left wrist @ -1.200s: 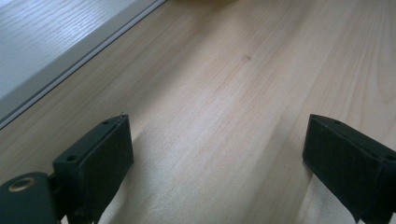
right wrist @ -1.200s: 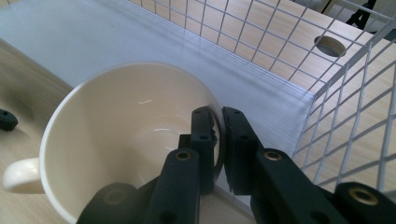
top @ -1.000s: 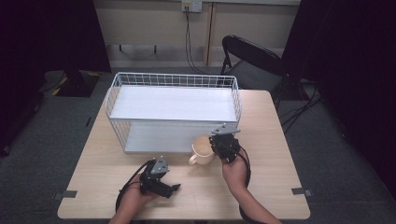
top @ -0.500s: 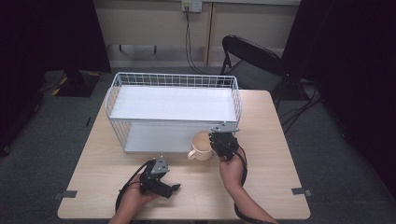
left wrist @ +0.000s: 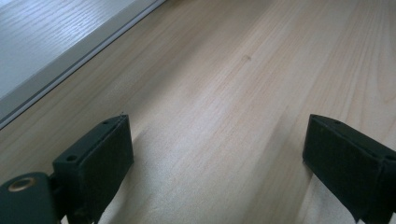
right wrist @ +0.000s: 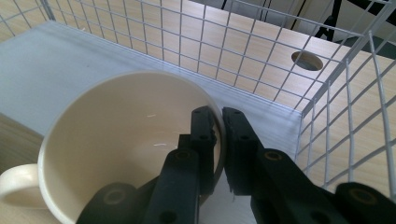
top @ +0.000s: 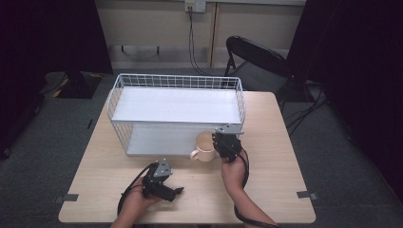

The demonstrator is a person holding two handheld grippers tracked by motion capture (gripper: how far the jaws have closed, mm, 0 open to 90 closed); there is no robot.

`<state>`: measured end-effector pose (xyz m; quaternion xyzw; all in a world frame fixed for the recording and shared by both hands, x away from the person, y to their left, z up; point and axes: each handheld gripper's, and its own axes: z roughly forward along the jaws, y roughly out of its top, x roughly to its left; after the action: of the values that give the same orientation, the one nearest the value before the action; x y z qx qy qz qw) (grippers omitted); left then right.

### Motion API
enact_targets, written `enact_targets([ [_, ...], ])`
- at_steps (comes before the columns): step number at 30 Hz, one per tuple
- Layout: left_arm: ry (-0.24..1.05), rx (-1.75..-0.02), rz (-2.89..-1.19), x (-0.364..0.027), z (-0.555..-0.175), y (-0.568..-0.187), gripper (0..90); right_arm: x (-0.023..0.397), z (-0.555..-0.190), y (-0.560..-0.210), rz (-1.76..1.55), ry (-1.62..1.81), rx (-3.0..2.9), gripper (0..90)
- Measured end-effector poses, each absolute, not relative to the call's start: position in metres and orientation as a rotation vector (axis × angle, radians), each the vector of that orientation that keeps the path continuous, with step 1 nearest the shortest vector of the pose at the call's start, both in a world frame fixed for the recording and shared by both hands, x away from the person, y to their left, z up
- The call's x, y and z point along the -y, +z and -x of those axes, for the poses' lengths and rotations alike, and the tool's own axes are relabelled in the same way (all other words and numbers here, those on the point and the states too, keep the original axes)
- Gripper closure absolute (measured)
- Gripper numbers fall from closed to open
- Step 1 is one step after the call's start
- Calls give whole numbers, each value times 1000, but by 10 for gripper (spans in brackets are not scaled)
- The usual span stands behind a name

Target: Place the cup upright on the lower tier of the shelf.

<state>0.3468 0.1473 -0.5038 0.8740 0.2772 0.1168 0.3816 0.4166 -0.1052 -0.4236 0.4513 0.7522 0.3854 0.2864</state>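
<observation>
A cream mug [top: 205, 146] [right wrist: 116, 144] stands at the open front of the white wire rack [top: 176, 111], its handle pointing toward the table's left. My right gripper [top: 219, 143] [right wrist: 219, 135] is shut on the mug's right wall, one jaw inside the cup and one outside. Low over the bare wooden table [top: 280, 156], near its front edge, my left gripper [top: 177, 191] [left wrist: 217, 154] stands open with nothing between its jaws. The rack's white bottom board [left wrist: 42, 42] shows at the upper left of the left gripper view.
The rack has an upper white shelf [top: 178, 105] and wire side walls [right wrist: 345, 88] close to the mug's right. A black folding chair [top: 259, 59] stands behind the table. Cables trail from both grippers across the table's front.
The mug and my right gripper have shifted slightly toward the rack's front. The left hand has stayed still.
</observation>
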Motion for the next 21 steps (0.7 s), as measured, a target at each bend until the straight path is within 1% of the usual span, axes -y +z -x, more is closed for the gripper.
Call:
enact_targets([
  [21, 298, -708, -2230, -147, -347, -504, 81, 103, -423, -425, -1229, 1040, -1977, 833],
])
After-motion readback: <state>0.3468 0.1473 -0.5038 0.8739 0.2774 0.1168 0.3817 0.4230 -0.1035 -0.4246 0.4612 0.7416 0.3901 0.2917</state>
